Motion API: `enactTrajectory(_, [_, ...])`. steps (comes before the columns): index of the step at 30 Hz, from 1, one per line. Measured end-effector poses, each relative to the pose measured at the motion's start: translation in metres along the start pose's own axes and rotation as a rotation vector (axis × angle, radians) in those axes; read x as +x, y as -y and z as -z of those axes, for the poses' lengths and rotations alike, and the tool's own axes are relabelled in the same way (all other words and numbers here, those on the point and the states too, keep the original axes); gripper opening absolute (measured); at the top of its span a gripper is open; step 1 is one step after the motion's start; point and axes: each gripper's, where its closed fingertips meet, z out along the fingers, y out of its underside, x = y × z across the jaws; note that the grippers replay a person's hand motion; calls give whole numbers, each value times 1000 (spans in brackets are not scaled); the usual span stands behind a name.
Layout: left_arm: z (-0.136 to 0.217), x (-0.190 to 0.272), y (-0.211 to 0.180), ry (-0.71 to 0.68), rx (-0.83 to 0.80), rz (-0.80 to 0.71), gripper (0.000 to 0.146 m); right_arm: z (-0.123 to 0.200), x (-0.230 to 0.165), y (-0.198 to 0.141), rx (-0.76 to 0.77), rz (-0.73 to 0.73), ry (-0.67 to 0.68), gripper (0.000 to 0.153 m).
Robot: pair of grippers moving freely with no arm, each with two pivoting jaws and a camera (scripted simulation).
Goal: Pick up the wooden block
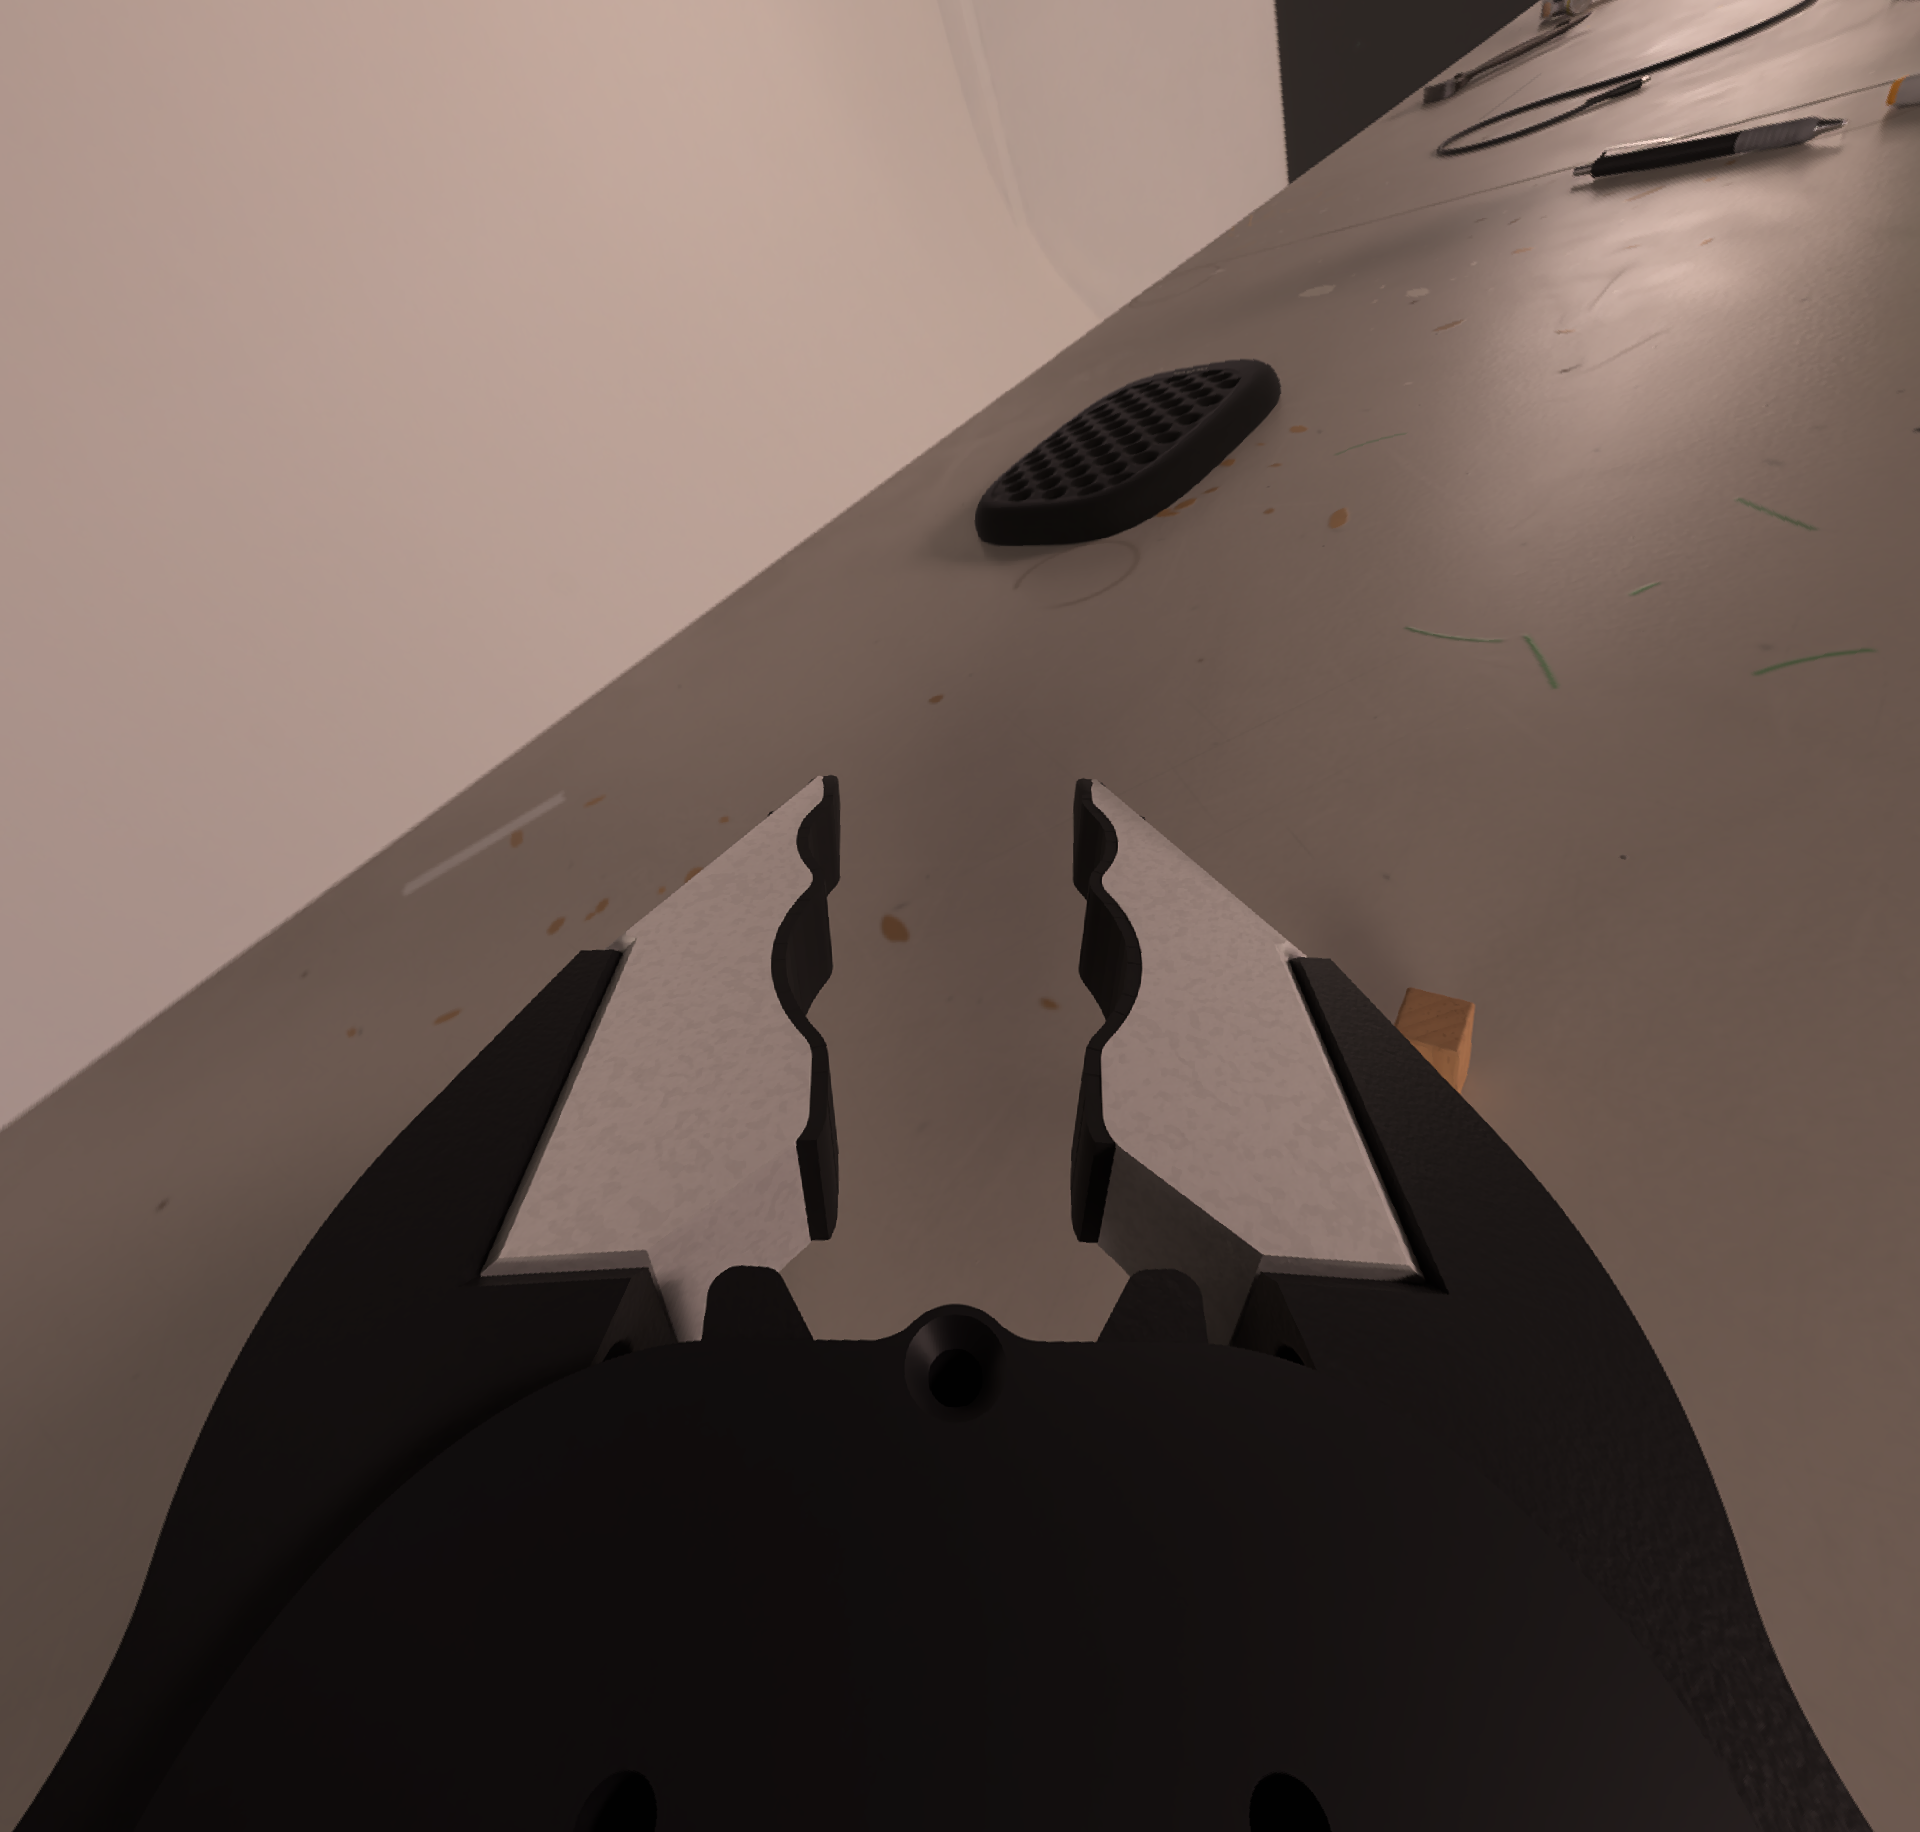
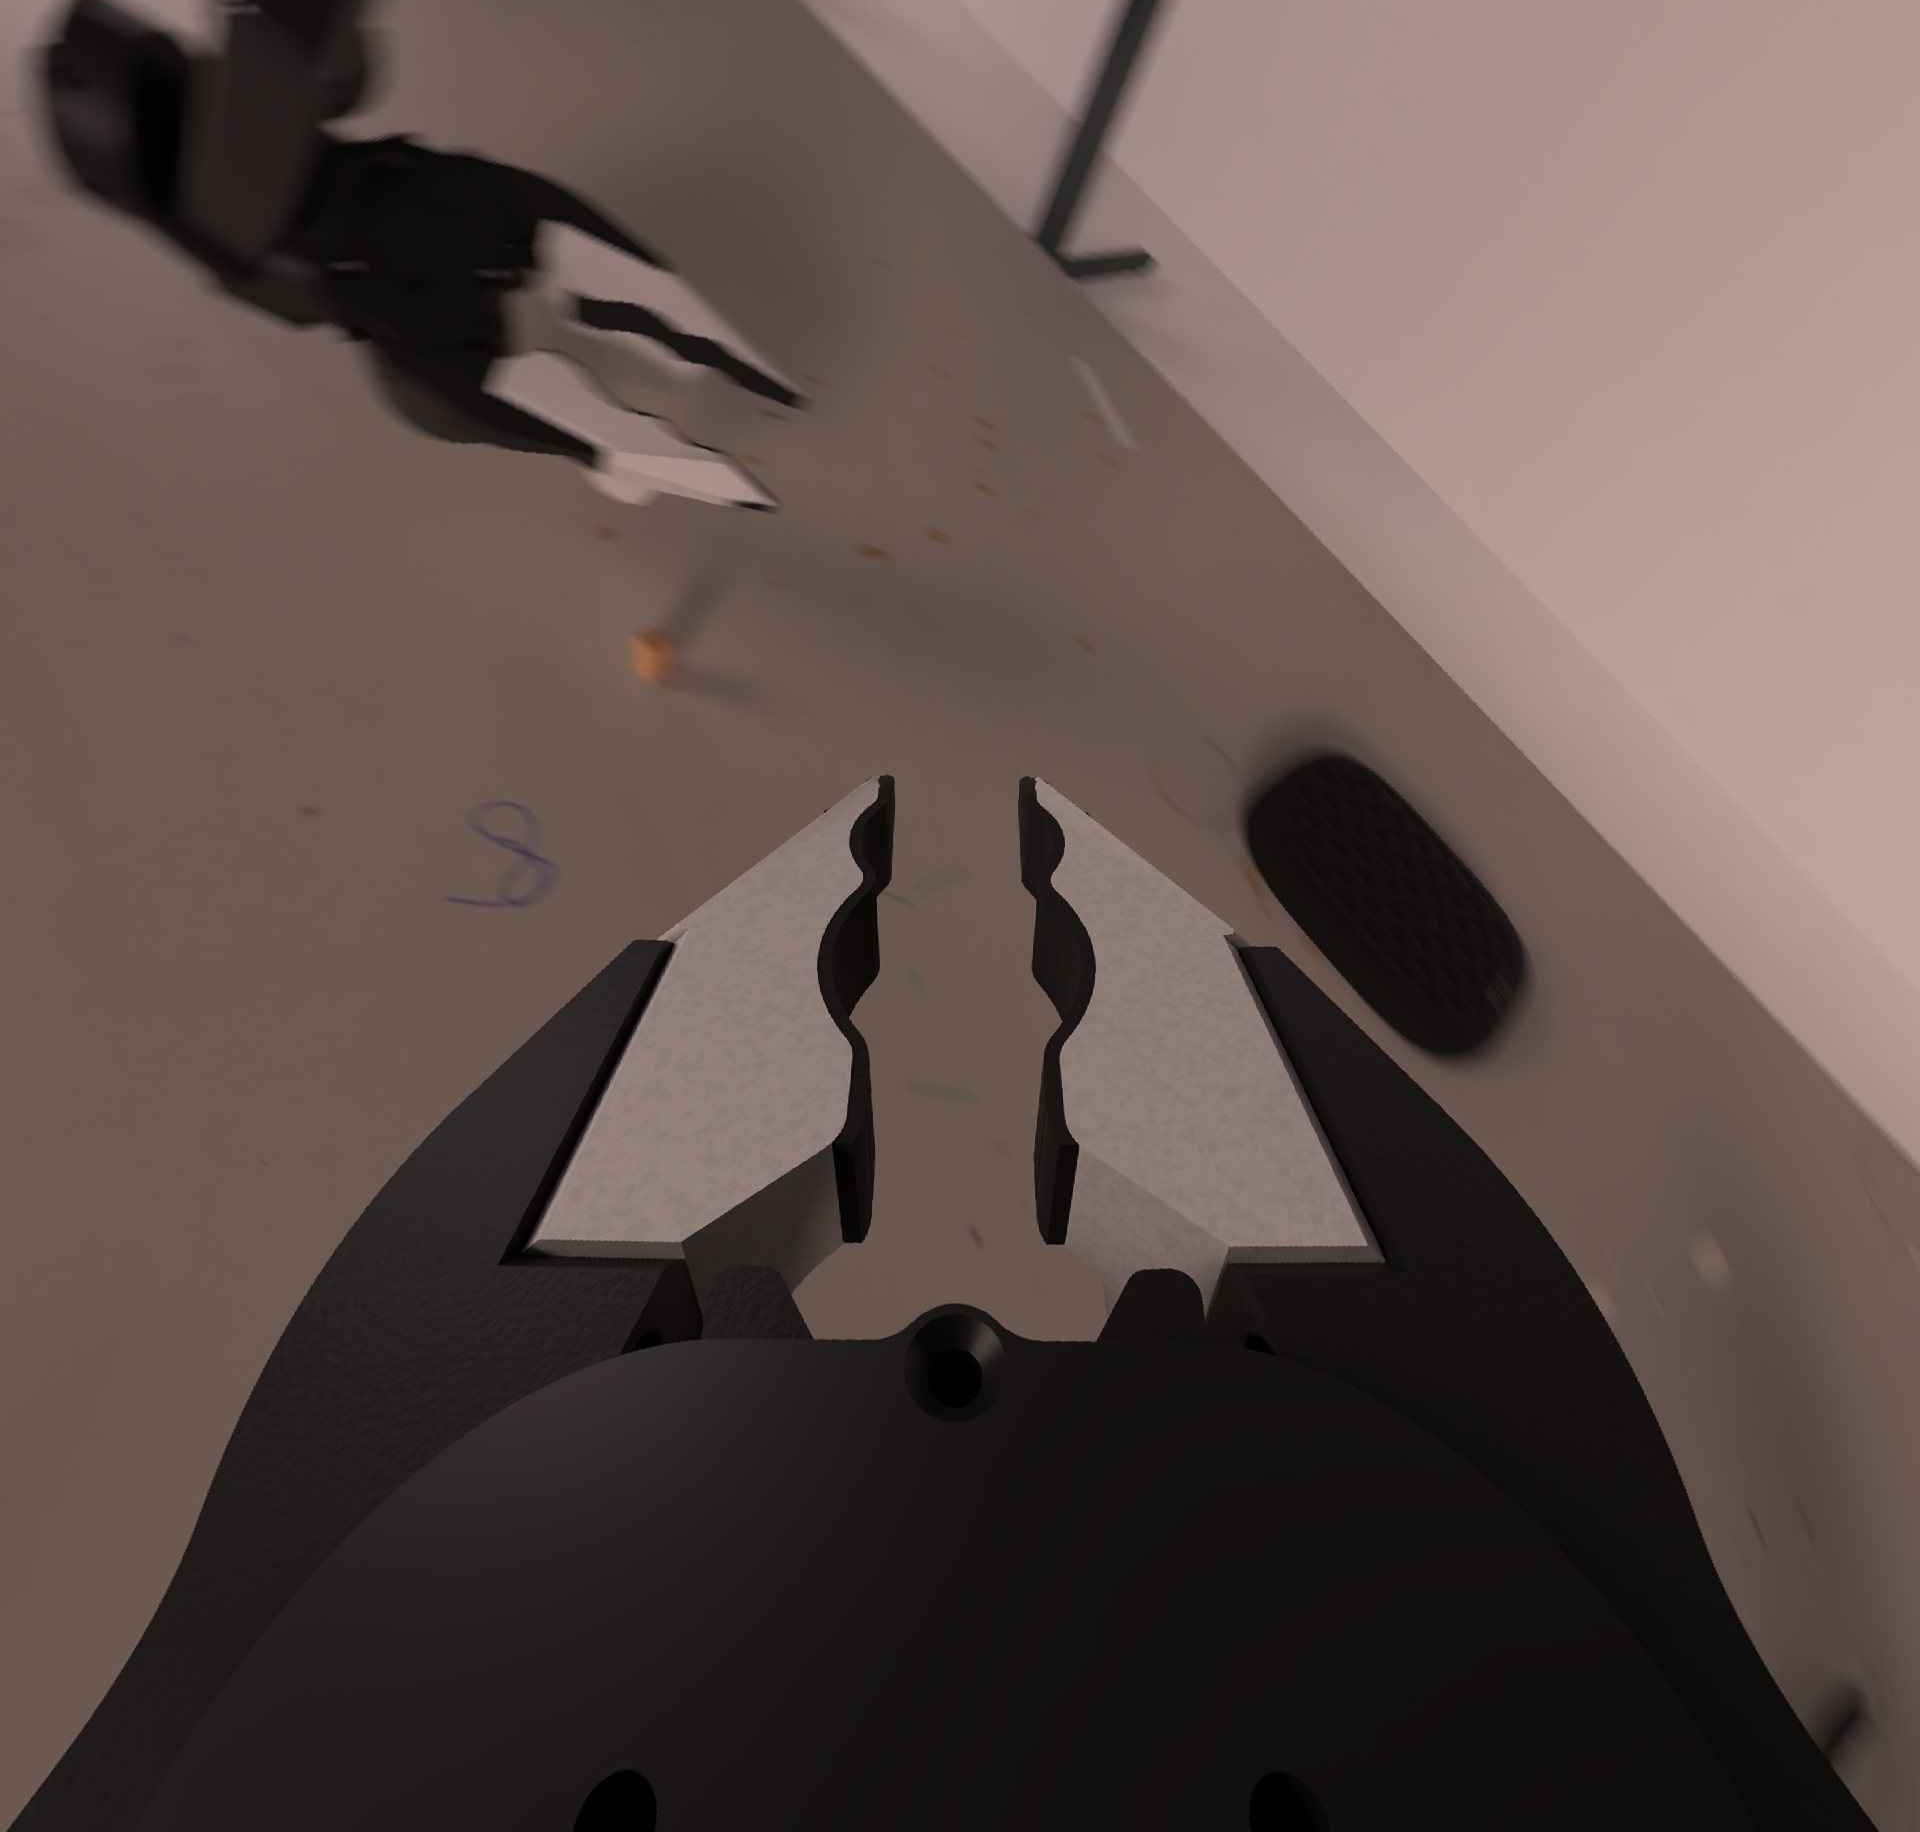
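The wooden block [image 1: 1439, 1036] is a small light-brown cube on the grey table [image 1: 1455, 743]. In the left wrist view it peeks out just right of my right finger, mostly hidden behind it. My left gripper [image 1: 956, 795] is open and empty above the table, with the block outside its jaws to the right. In the right wrist view the block [image 2: 651, 656] lies far ahead and to the left. My right gripper [image 2: 956, 795] is open and empty. The left gripper [image 2: 665, 411] shows blurred in the right wrist view, hovering above and beyond the block.
A black perforated oval pad [image 1: 1127, 452] lies near the table's edge; it also shows in the right wrist view [image 2: 1387, 935]. A pen [image 1: 1704, 149], a black cable [image 1: 1538, 115] and tools lie at the far right. A blue scribble [image 2: 509, 857] marks the table. A dark-legged table [image 2: 1101, 99] stands beyond.
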Motion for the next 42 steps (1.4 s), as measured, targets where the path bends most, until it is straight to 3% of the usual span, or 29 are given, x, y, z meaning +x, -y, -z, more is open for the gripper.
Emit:
enactTrajectory(4, [3, -13, -1, -4, -11, 81, 49, -74, -86, 5, 7, 150, 274, 24])
enactTrajectory(9, [6, -25, -3, 2, 2, 141, 49, -154, -126, -28, -110, 236, 537, 32])
enactTrajectory(15, [6, -29, -4, 16, 2, 143, 49, -194, -128, -39, -199, 313, 716, 33])
enactTrajectory(20, [6, -28, -4, 18, -2, 129, 49, -212, -133, -46, -270, 373, 776, 30])
enactTrajectory(27, [6, -33, -5, 42, -19, 108, 50, -217, -141, -47, -307, 354, 830, 11])
enactTrajectory(32, [6, -35, -6, 48, -22, 119, 50, -202, -125, -37, -288, 354, 739, 11])
enactTrajectory(38, [4, -30, -8, 35, -29, 115, 50, -136, -25, -8, -249, 295, 445, 11])
enactTrajectory(42, [2, -25, -10, 24, -40, 104, 50, -89, 72, -27, -308, 170, 207, 11])
